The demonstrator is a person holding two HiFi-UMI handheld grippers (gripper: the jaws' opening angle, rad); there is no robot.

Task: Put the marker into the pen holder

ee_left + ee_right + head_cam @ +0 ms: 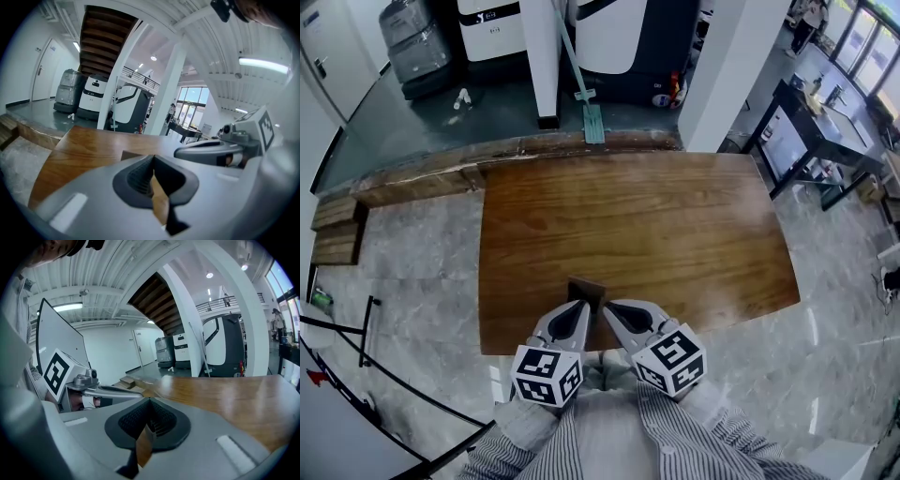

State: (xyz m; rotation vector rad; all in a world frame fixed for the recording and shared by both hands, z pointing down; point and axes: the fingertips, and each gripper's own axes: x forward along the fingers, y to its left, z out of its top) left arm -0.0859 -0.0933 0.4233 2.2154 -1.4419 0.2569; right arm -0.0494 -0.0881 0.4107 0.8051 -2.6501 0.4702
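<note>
Low at six o'clock in the head view, the left gripper (582,308) pointed toward one o'clock and the right gripper (610,308) toward eleven, tips nearly meeting. Left jaws were pressed together; right jaws appeared closed too. Striped sleeves (517,433) covered both forearms.

Brightness: we find all three views bright and evenly lit.
Sources: we note a strip lamp (262,65) and windows (190,101) in the left gripper view, and a second lamp (68,307) in the right gripper view.
Glare: we see pale sheen on the table (637,234) and the floor (834,309).
Shadows: we find them soft and faint.
Distortion: we record heavy fisheye bending, with black corners in both gripper views.
Focus: we find the near foreground soft, the distance sharper.
</note>
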